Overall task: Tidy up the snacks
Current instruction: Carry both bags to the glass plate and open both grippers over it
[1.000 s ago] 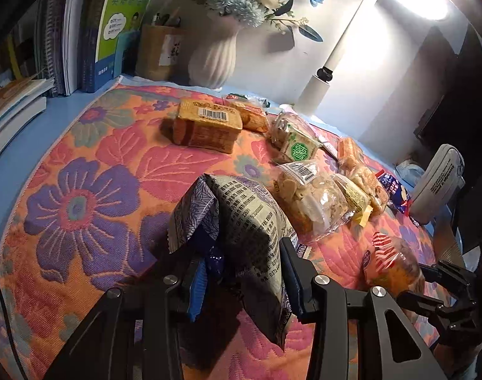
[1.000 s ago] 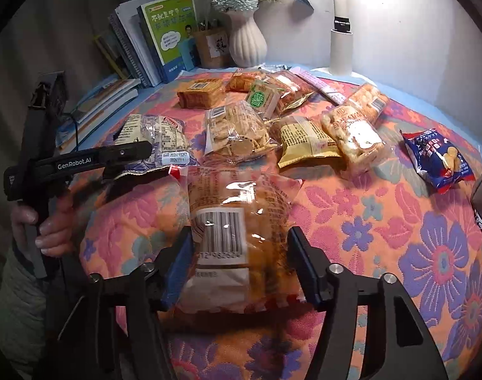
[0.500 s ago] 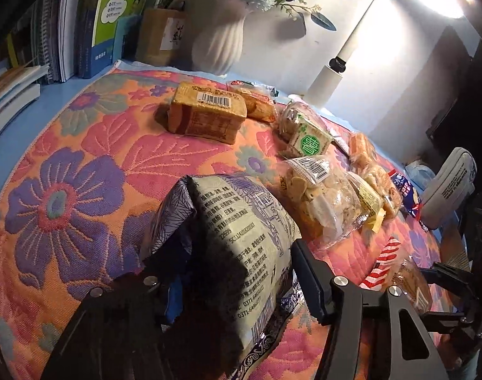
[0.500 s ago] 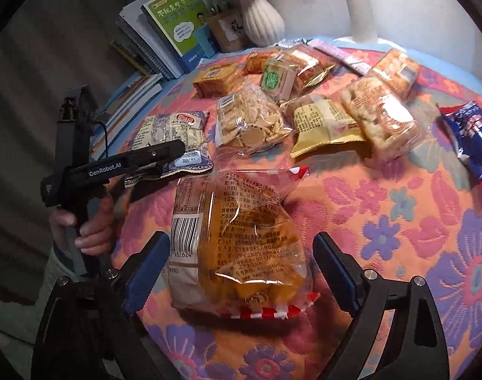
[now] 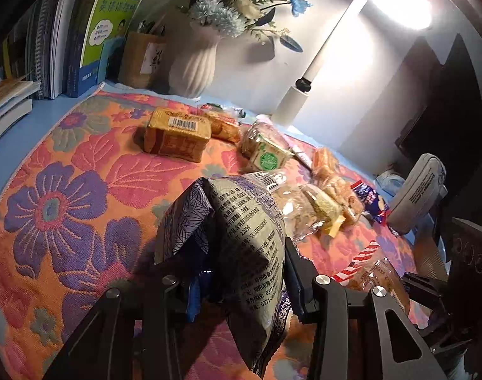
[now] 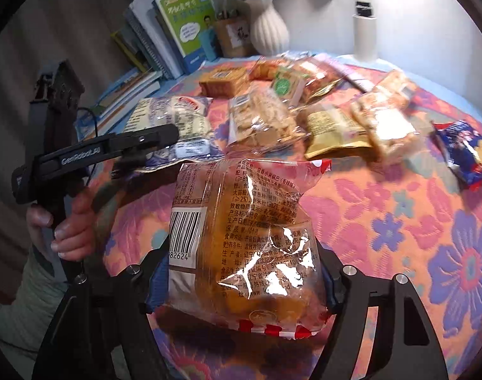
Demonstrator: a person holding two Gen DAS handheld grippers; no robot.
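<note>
My left gripper (image 5: 241,285) is shut on a grey and purple printed snack bag (image 5: 241,240), held above the flowered cloth (image 5: 66,190). The same bag (image 6: 174,123) and the left gripper (image 6: 158,139) show at the left of the right wrist view. My right gripper (image 6: 241,285) is shut on a clear bag of orange crackers with a red-striped edge (image 6: 250,240). That bag (image 5: 374,272) shows at the lower right of the left wrist view. Several other snack packs lie in a loose row, among them an orange box-shaped pack (image 5: 177,136) and a clear biscuit bag (image 6: 260,120).
Books (image 5: 82,31), a pen holder (image 5: 142,60), a white vase with flowers (image 5: 196,69) and a lamp (image 5: 307,88) stand along the back. A grey pouch (image 5: 418,196) and a blue snack packet (image 6: 465,152) lie at the right.
My right gripper was open around the cracker bag half a second ago and has closed on it. My left gripper still holds its bag and has shifted slightly.
</note>
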